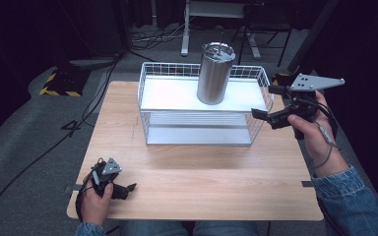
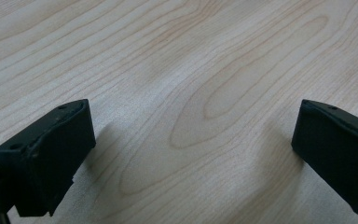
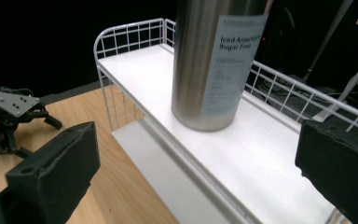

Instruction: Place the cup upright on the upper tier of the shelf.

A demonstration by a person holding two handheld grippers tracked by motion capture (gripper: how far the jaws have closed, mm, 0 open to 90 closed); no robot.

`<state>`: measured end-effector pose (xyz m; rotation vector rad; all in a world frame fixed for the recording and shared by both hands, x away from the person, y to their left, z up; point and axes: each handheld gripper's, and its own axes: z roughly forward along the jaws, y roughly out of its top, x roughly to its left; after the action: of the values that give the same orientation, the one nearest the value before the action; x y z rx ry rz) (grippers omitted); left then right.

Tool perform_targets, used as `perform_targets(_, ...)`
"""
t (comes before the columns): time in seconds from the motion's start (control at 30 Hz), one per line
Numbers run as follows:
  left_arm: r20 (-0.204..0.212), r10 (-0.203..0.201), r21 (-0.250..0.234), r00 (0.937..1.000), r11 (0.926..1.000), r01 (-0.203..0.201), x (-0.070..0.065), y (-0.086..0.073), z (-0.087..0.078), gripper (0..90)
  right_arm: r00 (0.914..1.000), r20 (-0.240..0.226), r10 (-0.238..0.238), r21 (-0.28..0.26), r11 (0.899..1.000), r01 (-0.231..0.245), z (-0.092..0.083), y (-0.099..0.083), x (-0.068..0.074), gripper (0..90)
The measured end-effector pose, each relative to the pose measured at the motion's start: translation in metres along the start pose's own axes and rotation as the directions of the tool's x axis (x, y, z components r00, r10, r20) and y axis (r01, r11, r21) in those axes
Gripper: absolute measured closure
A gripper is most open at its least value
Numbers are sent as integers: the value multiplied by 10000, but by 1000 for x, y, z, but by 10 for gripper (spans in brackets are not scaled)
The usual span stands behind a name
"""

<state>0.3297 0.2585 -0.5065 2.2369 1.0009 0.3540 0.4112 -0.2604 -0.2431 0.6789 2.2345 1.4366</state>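
Here the right tool (image 1: pixel 268 103) gapes empty near the steel tumbler (image 1: pixel 215 73); the left tool (image 1: pixel 128 189) gapes too.

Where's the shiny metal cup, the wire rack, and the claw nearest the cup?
metal cup (image 1: pixel 214 78), high view, middle of its steel wall.
wire rack (image 1: pixel 152 69), high view, back rim.
right gripper (image 1: pixel 270 104), high view, between its open jaws.

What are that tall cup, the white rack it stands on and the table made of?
The cup looks like brushed stainless steel: grey vertical sheen, with a paper label stuck on its side. The rack seems white-coated metal wire, a thin grid railing around flat white shelves. The table shows pale wood grain, though it may be a laminate rather than solid wood.
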Motion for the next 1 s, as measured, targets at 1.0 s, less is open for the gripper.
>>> perform_targets(1.0,-3,-7,-12,10000,10000,7,0,0,0,0,9974,248,674,1808,9810,-708,21,-125,19,20)
